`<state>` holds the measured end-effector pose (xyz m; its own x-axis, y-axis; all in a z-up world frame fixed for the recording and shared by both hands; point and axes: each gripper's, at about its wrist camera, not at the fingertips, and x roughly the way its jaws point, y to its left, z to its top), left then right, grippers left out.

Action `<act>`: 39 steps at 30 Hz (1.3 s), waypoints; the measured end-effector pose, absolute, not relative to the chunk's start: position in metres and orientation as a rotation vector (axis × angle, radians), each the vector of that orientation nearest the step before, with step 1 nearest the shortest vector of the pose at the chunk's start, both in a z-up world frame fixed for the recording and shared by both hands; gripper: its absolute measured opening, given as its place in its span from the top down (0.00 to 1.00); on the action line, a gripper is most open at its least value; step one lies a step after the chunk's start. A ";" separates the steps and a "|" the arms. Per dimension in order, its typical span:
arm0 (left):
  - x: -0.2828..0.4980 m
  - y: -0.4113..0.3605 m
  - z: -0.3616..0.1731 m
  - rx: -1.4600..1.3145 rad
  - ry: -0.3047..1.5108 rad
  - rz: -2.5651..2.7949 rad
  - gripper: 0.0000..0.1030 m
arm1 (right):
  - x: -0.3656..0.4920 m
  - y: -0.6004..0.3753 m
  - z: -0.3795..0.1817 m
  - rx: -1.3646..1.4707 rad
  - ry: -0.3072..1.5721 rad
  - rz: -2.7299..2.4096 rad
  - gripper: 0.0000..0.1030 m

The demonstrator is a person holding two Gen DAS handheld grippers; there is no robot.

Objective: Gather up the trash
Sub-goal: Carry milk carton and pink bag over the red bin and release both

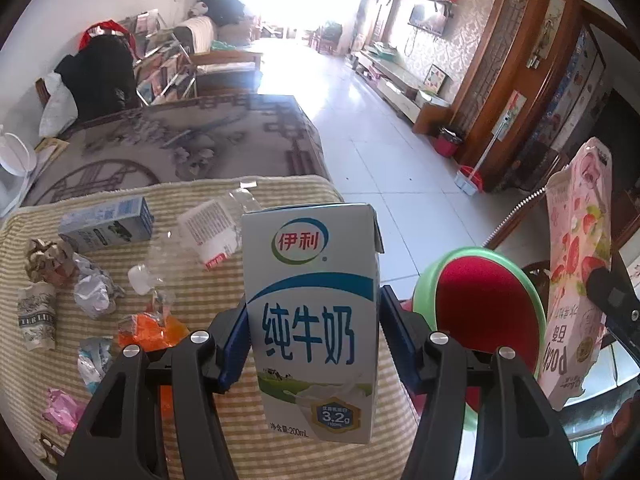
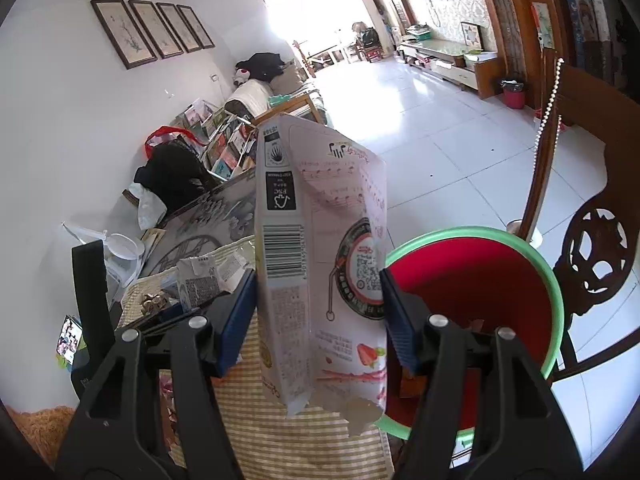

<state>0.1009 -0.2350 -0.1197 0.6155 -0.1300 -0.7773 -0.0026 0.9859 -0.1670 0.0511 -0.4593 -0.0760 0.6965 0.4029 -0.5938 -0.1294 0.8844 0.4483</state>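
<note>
My left gripper (image 1: 313,334) is shut on a white and blue milk carton (image 1: 316,320), held upright above the striped cloth. My right gripper (image 2: 318,318) is shut on a torn pink snack box (image 2: 324,260) with strawberry print; the same box (image 1: 576,272) shows at the right edge of the left wrist view. A red bin with a green rim (image 2: 480,304) stands just right of the box, beside the table edge, and its rim (image 1: 484,304) sits right of the carton. Several pieces of trash lie on the cloth: a crushed clear bottle (image 1: 200,240), a second carton (image 1: 106,224), crumpled paper (image 1: 94,290), an orange wrapper (image 1: 154,330).
The striped cloth (image 1: 192,276) covers a table next to a larger patterned table (image 1: 180,136). A dark wooden chair (image 2: 592,248) stands right of the bin. White tiled floor (image 1: 372,128) stretches away. A small red bin (image 1: 448,142) and a broom (image 1: 472,176) stand by the far wall.
</note>
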 end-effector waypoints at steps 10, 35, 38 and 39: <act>0.101 -0.245 -0.109 -0.172 0.859 -0.080 0.45 | 0.063 -0.484 -0.083 0.359 0.777 0.296 0.43; 0.126 -0.378 -0.142 -0.066 0.990 -0.518 0.45 | 0.045 -0.596 -0.114 0.475 0.798 -0.062 0.20; 0.128 -0.382 -0.145 -0.066 0.994 -0.521 0.41 | 0.041 -0.600 -0.112 0.480 0.792 -0.076 0.19; 0.128 -0.381 -0.144 -0.068 0.992 -0.516 0.40 | 0.040 -0.599 -0.111 0.476 0.791 -0.078 0.19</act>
<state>0.1285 -0.3809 -0.1444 0.4375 -0.4453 -0.7812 0.3845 0.8780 -0.2851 0.0402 -0.5985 -0.1106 0.7062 0.1083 -0.6997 0.2423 0.8916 0.3826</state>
